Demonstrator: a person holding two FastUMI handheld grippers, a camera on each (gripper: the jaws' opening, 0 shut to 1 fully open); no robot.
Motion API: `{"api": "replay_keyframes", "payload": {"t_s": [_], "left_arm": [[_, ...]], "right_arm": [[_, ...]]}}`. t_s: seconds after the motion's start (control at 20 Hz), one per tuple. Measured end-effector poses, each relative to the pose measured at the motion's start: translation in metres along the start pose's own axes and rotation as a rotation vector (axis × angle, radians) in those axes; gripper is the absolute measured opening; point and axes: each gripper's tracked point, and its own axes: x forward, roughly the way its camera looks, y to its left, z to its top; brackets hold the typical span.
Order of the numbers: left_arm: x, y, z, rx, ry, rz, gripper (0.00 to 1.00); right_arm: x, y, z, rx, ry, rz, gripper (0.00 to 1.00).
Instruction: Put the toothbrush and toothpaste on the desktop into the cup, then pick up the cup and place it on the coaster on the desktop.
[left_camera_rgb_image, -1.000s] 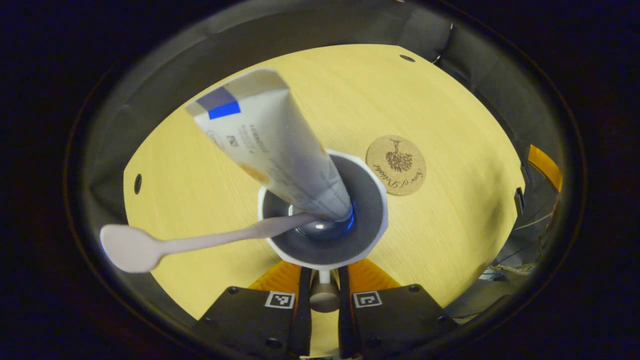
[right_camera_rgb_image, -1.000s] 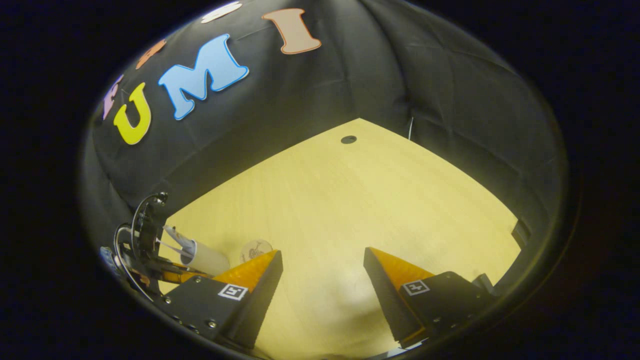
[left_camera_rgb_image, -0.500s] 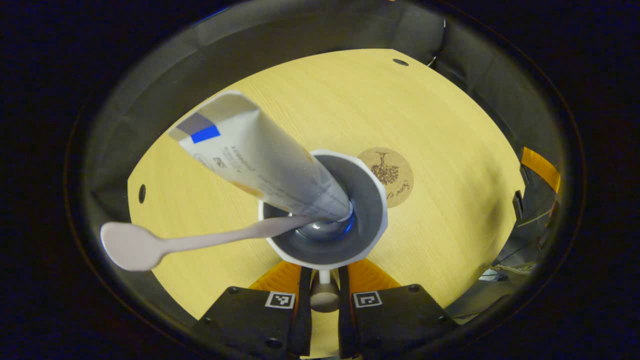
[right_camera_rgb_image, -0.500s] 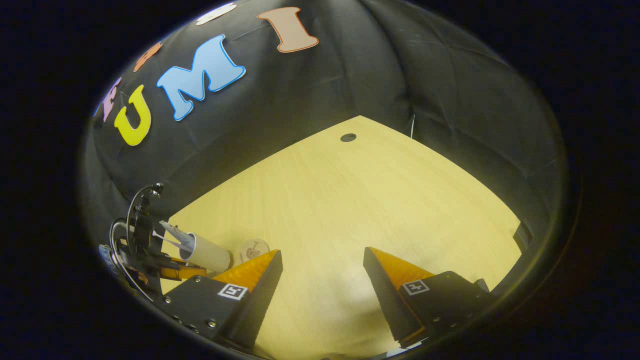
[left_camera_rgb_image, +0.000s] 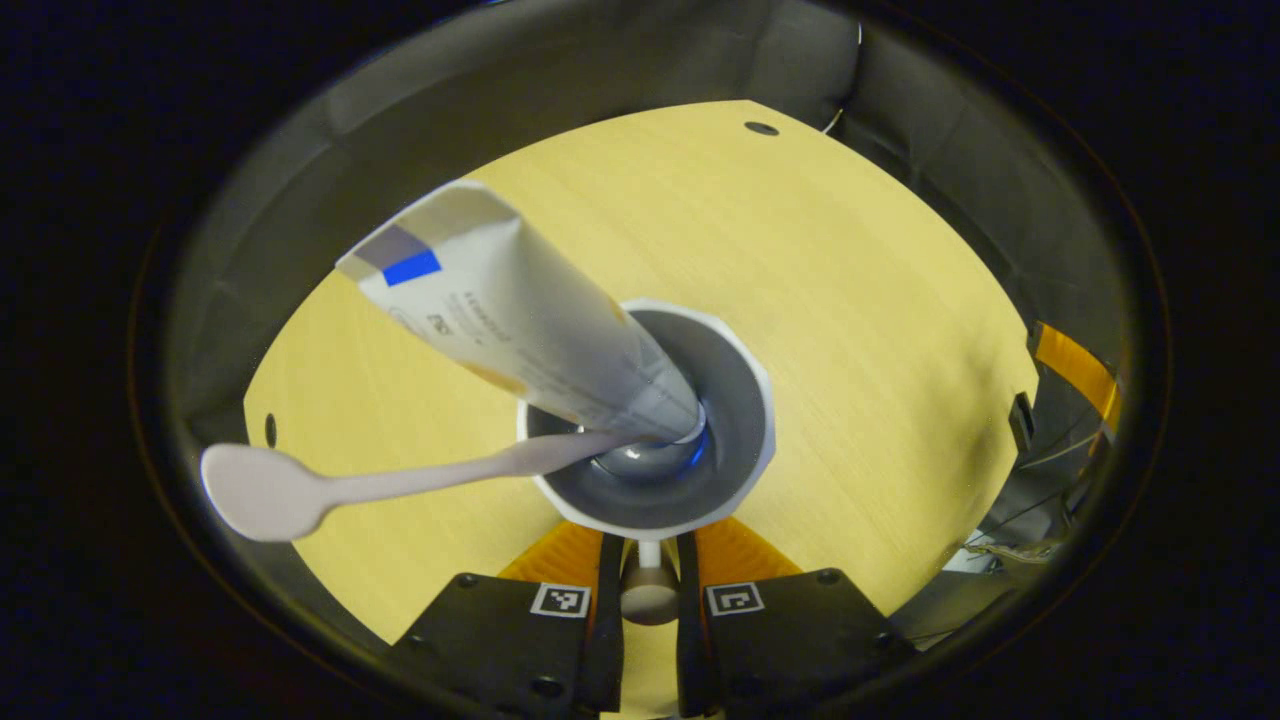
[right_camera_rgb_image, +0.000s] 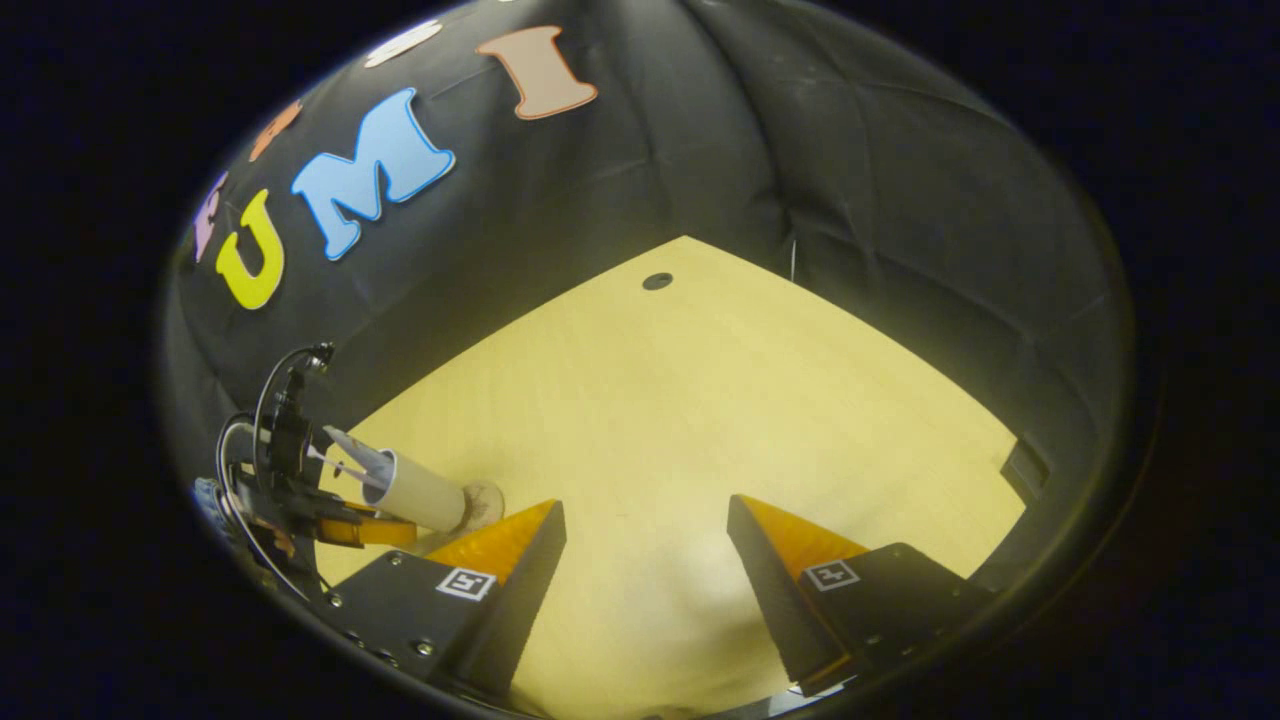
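Fingers (left_camera_rgb_image: 590, 555) of the left hand-held gripper (left_camera_rgb_image: 648, 560) are standing close together at the bottom of the left gripper view, pressing from both sides on the small handle of the white cup (left_camera_rgb_image: 735, 400) and gripping it. The cup is sitting directly ahead of them with its open mouth facing the camera. Inside it, the toothpaste (left_camera_rgb_image: 520, 310) is leaning out over the rim toward the upper left, crimped end up, and the toothbrush (left_camera_rgb_image: 370, 485) is slanting out to the left, its broad end hanging past the rim. Beyond the cup, the pale wooden surface (left_camera_rgb_image: 880, 300) is stretching to its far edge, where a small dark hole is showing near the far corner.

In the right gripper view, the right hand-held gripper (right_camera_rgb_image: 645, 540) is hanging above the surface (right_camera_rgb_image: 700, 400) with its two fingers spread wide and nothing between them. Off toward the surface's left edge, the left hand-held gripper (right_camera_rgb_image: 330, 525) is appearing small, with the cup (right_camera_rgb_image: 425, 495) seen from the side and the toothpaste (right_camera_rgb_image: 350, 455) sticking out of its mouth. The cup's base is lying right against the round coaster (right_camera_rgb_image: 485, 500); whether it is resting on it or hovering just above, I cannot tell.
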Motion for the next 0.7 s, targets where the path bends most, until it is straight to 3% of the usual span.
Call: {"api": "replay_keyframes", "payload": {"t_s": [0.7], "left_arm": [[0.019,-0.031,0.009,0.023,0.019,-0.01,0.29]], "right_arm": [[-0.009,-0.033,0.0,0.055,0.004,-0.028,0.96]]}}
